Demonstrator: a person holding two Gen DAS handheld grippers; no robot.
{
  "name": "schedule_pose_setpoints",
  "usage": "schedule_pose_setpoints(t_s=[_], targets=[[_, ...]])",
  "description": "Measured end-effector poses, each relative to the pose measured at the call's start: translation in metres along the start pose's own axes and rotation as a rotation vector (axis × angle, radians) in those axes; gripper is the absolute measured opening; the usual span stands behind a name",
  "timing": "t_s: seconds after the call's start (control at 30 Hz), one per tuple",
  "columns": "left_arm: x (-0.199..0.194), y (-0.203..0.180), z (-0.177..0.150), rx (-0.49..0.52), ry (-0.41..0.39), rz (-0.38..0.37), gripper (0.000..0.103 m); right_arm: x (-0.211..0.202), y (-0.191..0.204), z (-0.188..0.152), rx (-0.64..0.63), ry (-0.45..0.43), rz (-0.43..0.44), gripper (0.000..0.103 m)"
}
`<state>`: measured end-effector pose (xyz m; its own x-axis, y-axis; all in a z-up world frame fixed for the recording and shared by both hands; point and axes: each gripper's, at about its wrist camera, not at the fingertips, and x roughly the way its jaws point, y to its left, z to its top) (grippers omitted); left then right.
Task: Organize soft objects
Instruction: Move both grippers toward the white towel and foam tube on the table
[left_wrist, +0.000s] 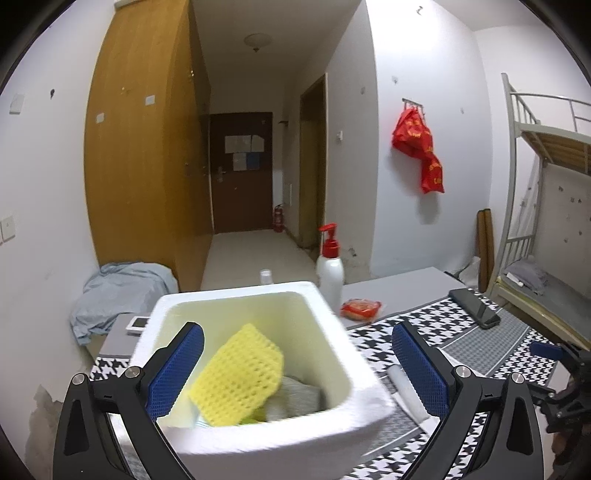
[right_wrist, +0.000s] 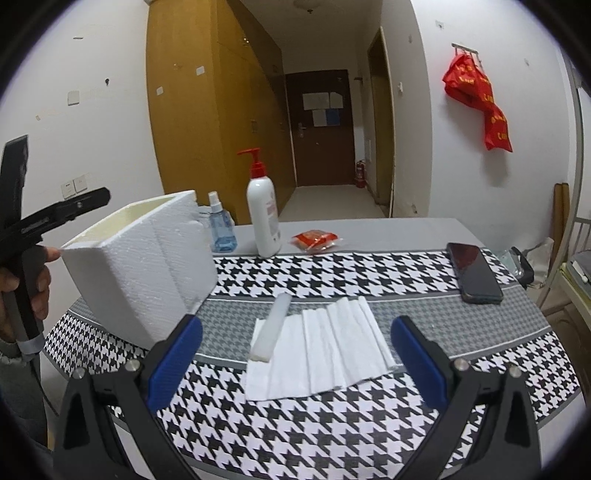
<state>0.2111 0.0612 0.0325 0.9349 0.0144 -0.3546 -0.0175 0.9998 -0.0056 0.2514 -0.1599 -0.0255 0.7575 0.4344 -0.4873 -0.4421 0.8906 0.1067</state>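
A white foam box stands on the houndstooth tablecloth; it also shows at the left in the right wrist view. Inside it a yellow foam net leans over grey and white soft items. My left gripper is open and empty just above the box's opening. My right gripper is open and empty, hovering over a white folded tissue with a white foam strip lying on its left side.
A pump bottle, a blue spray bottle and a red packet stand behind the box. A black phone lies at the right. A light-blue cloth lies at the far left. A bunk bed stands to the right.
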Motion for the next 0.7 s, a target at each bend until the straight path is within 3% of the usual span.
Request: schedule_pose_setpoints(t_s=[0.7], targets=[[-0.008,-0.061,-0.014,0.047,-0.013,-0.138,0.102,-0.005,-0.036,-0.018,0.022,0.003,0.015,0.103]])
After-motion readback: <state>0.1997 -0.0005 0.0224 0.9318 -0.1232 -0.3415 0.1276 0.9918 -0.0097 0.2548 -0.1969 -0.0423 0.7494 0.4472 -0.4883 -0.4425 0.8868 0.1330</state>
